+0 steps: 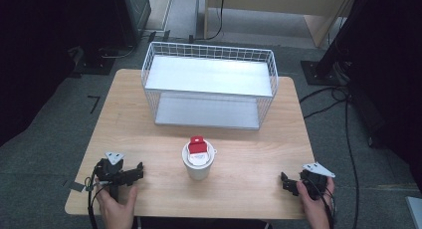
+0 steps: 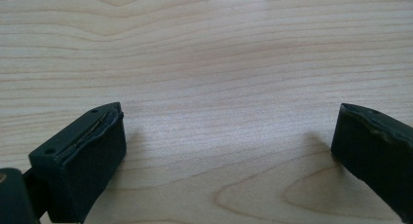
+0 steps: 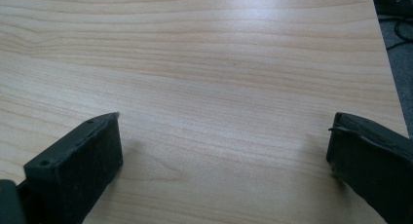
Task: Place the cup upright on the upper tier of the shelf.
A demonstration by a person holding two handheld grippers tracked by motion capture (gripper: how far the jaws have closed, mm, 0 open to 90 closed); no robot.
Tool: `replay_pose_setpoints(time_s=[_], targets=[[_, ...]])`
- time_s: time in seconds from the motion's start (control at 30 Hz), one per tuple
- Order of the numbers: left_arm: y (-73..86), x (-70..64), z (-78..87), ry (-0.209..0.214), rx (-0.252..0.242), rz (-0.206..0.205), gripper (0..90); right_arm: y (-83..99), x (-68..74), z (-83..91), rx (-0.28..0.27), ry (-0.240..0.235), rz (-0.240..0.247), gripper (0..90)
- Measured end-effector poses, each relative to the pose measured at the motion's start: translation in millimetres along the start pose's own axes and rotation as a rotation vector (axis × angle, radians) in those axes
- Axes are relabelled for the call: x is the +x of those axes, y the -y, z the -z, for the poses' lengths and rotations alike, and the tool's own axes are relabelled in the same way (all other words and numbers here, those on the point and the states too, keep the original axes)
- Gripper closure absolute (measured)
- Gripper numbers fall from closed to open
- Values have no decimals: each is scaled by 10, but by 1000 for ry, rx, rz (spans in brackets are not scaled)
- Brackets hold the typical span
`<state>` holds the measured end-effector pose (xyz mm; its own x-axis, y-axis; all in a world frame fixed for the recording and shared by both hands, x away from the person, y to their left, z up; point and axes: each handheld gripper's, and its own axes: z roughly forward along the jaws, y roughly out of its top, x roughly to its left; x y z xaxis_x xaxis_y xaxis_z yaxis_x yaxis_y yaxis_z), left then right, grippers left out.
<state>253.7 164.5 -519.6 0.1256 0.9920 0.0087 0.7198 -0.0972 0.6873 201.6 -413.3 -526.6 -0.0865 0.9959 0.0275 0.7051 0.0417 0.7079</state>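
- The light wooden table (image 1: 149, 139) takes up the centre of the high view; dark grey floor surrounds it on every side.
- A white paper cup (image 1: 198, 170) stands upright just below the centre of the frame; a small red and white box (image 1: 198, 146) rests on its white lid, tilted a little; the print on the box is too small to read.
- A white wire basket rack with two flat white shelves (image 1: 209, 75) sits in the upper middle of the frame, on the far part of the table, apart from the cup.
- The left gripper (image 1: 140, 168), black with a grey three-cornered plate on top, lies at the lower left of the frame, held by the person's left hand (image 1: 117, 201); its tips point toward the cup, yet it is well apart from it.
- In the left gripper view its jaws stand wide apart, one at the lower left and one at the lower right of the frame; bare wood grain lies between them.
- The right gripper (image 1: 284, 181) lies at the lower right of the frame, in the right hand (image 1: 313, 206), near the table's right edge; it too is well apart from the cup.
- In the right gripper view its jaws are spread wide over bare wood; the table edge and a strip of grey floor with cables (image 3: 397, 24) show at the upper right.
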Motion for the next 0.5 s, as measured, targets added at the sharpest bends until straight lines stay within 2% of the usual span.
replay_pose_setpoints(time_s=[0.3, 0.43, 0.5], targets=[[0, 1, 1, 0, 1, -2, 0, 7, 13, 10, -4, 5, 12, 0], [1, -1, 1, -1, 1, -1, 0, 10, 33, 42, -22, 43, 21, 0], [0, -10, 3, -5, 3, -1, 0, 0, 47, 62, -37, 24, 9, 0]])
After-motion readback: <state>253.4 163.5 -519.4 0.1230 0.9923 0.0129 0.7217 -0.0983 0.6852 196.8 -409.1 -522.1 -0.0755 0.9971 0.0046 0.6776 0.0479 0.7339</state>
